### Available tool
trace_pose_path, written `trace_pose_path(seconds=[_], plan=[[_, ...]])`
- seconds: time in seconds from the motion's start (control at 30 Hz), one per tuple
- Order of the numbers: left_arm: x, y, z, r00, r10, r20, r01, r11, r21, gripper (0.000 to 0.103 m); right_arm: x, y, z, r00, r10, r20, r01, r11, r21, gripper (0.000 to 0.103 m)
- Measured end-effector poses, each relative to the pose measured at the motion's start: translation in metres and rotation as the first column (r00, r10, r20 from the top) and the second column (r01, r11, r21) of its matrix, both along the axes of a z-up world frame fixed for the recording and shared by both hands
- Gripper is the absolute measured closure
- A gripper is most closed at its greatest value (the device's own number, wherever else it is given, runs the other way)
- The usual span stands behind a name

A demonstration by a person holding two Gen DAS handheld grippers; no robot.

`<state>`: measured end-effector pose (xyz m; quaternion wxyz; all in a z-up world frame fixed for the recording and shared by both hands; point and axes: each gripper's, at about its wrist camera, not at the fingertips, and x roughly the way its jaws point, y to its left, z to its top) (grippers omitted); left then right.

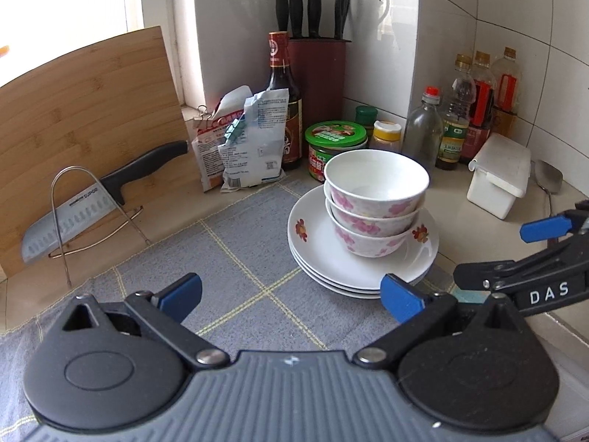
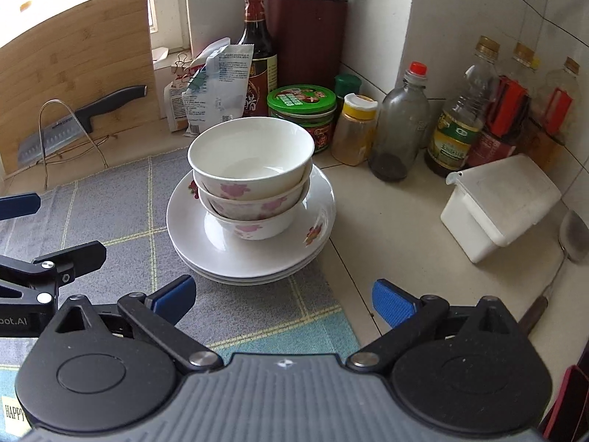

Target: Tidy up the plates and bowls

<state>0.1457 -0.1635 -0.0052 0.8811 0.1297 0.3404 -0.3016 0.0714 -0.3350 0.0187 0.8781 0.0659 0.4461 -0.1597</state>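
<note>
Three white bowls with pink flowers (image 1: 375, 202) are nested on a stack of three white plates (image 1: 331, 261) at the right edge of a grey checked cloth (image 1: 235, 258). The same bowls (image 2: 252, 180) and plates (image 2: 228, 258) show in the right wrist view. My left gripper (image 1: 291, 294) is open and empty, just in front and left of the plates. My right gripper (image 2: 283, 300) is open and empty, just in front of the plates. The right gripper also shows in the left wrist view (image 1: 515, 254), to the right of the stack.
A wooden cutting board (image 1: 84, 121) with a cleaver on a wire rack (image 1: 73, 213) stands at left. Food packets (image 1: 239, 143), a sauce bottle (image 1: 283, 99), a knife block (image 1: 316, 73), jars and oil bottles (image 2: 456, 129) line the back. A white lidded box (image 2: 497, 202) and a spoon (image 2: 570, 235) lie at right.
</note>
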Motion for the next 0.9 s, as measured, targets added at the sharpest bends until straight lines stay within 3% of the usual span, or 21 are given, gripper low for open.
trace_pose_path(seconds=[0.23,0.9], plan=[[-0.008,0.001,0.007,0.999,0.019,-0.027,-0.019,1.000,-0.003,0.001,-0.013,0.001,0.005,0.997,-0.063,0.032,0.061,0.996,0.060,0.000],[-0.007,0.004,0.012,0.997,0.055,-0.046,-0.057,0.998,-0.027,0.001,-0.008,0.005,0.009,0.997,-0.066,0.038,0.064,0.997,0.051,0.000]])
